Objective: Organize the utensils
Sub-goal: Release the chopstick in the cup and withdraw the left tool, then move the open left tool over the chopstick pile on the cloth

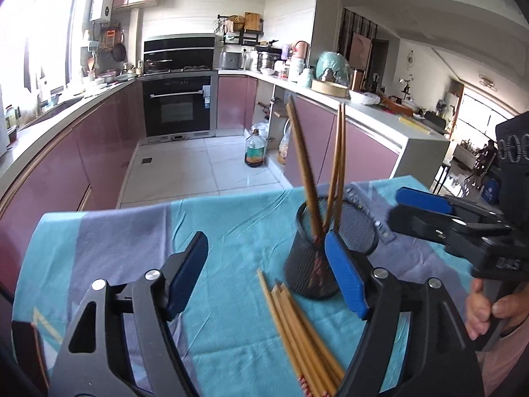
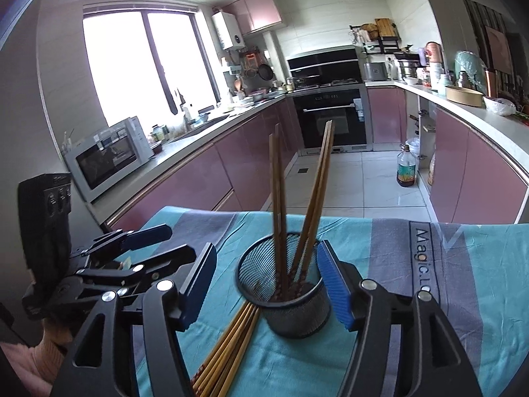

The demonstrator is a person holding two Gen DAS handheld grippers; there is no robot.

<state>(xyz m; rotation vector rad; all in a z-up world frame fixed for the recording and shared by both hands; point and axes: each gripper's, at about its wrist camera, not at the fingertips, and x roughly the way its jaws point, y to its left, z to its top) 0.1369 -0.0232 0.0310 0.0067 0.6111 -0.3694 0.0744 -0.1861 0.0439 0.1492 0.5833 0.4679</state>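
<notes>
Both jaws stand apart: your left hand-held gripper (image 1: 267,278) and right hand-held gripper (image 2: 269,284) hold nothing. Loose chopsticks (image 1: 297,334) lie at lower centre beside the mesh holder (image 1: 330,248); pinch one pair near its middle.

Both hand-held grippers (image 1: 266,273) (image 2: 266,283) (jaws apart), empty.

A: what kind of place is this?
B: pretty clearly a home kitchen: built-in oven (image 2: 334,117), pink cabinets (image 2: 211,175), microwave (image 2: 110,157), wall water heater (image 2: 228,29), pans (image 2: 265,72) hanging by the window (image 2: 145,66), living room past the counter.
</notes>
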